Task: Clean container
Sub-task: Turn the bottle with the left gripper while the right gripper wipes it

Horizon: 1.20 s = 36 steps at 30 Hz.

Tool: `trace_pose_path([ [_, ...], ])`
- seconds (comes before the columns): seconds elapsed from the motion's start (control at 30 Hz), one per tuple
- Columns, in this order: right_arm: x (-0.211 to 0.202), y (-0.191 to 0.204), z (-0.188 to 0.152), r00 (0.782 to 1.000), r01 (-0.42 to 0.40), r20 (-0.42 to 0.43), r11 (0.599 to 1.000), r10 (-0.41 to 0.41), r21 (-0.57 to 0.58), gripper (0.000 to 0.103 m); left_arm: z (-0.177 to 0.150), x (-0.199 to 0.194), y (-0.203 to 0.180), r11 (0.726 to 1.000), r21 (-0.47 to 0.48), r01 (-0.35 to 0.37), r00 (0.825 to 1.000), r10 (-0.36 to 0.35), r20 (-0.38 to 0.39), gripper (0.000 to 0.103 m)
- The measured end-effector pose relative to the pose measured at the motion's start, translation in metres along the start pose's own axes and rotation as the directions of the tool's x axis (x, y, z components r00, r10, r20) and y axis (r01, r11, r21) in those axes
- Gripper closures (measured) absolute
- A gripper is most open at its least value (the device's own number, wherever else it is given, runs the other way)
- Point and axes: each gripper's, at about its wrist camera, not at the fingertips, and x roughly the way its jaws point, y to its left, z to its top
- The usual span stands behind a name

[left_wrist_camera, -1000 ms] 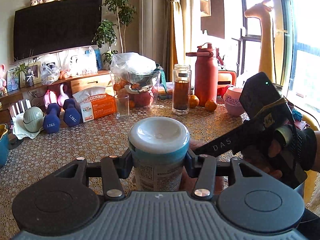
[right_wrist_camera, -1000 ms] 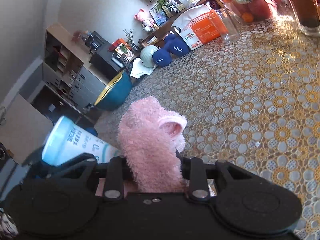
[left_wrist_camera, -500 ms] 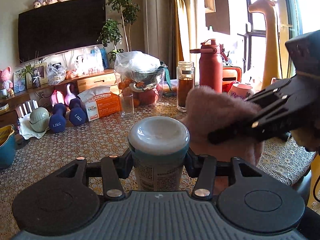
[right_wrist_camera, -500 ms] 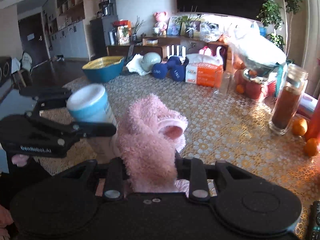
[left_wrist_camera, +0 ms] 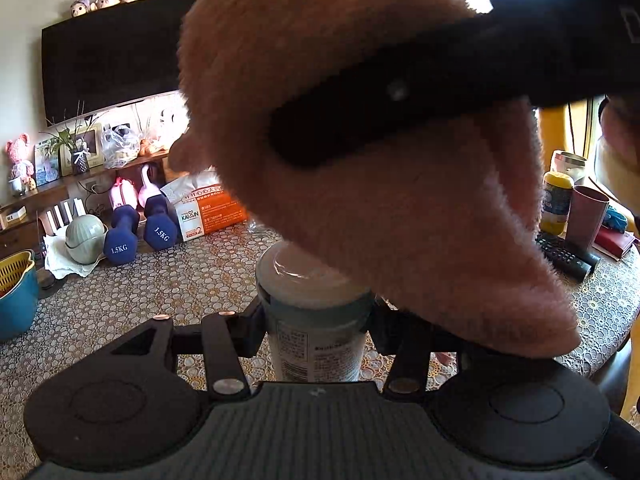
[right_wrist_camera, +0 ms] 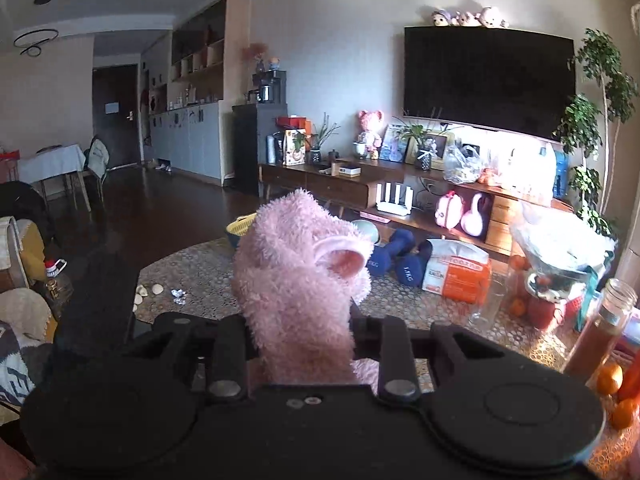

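A cylindrical container with a white lid and a teal band stands upright between the fingers of my left gripper, which is shut on its body above the patterned table. A fluffy pink cloth hangs directly over the lid and covers most of its right side. My right gripper is shut on that pink cloth; one of its dark fingers crosses the cloth in the left wrist view. The container is hidden in the right wrist view.
Blue dumbbells, an orange tissue pack and a teal basket line the table's far left. A remote and cups lie to the right. A glass jar and a fruit bowl stand beyond.
The right gripper with the pink cloth rose from beside the container, rolled level and now hangs over its lid. The left gripper kept the container almost still.
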Motion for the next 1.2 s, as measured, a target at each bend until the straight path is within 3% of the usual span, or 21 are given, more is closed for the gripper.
trace_pose_path([
  [0.2, 0.030, 0.011, -0.017, 0.995, -0.005, -0.096, 0.999, 0.001, -0.039, 0.074, 0.001, 0.000, 0.000, 1.000, -0.006, 0.005, 1.000, -0.005, -0.002, 0.054],
  [0.3, 0.026, 0.001, -0.021, 0.996, -0.019, -0.085, 1.000, 0.021, 0.023, 0.075, 0.001, 0.000, -0.001, 1.000, -0.001, 0.007, 1.000, -0.007, -0.001, 0.054],
  [0.67, 0.020, -0.020, -0.027, 0.997, 0.025, -0.079, 0.999, -0.021, 0.047, 0.075, 0.000, 0.000, 0.003, 1.000, -0.009, 0.015, 1.000, -0.015, 0.000, 0.054],
  [0.9, 0.027, -0.046, -0.032, 0.998, 0.026, -0.062, 0.983, -0.015, 0.180, 0.075, 0.001, -0.003, 0.010, 0.999, -0.031, 0.024, 1.000, -0.024, 0.002, 0.054],
  [1.03, 0.036, -0.074, -0.045, 0.997, -0.060, -0.024, 0.932, 0.073, 0.358, 0.075, 0.000, -0.004, 0.015, 0.999, -0.042, 0.031, 1.000, -0.031, 0.006, 0.054],
  [1.13, 0.047, -0.098, -0.060, 0.989, -0.130, 0.001, 0.859, 0.150, 0.495, 0.075, 0.000, -0.005, 0.017, 0.998, -0.039, 0.042, 0.999, -0.041, 0.009, 0.054],
  [1.2, 0.058, -0.106, -0.072, 0.985, -0.132, -0.020, 0.828, 0.170, 0.545, 0.075, -0.001, -0.006, 0.016, 0.999, -0.025, 0.041, 0.999, -0.040, 0.010, 0.053],
])
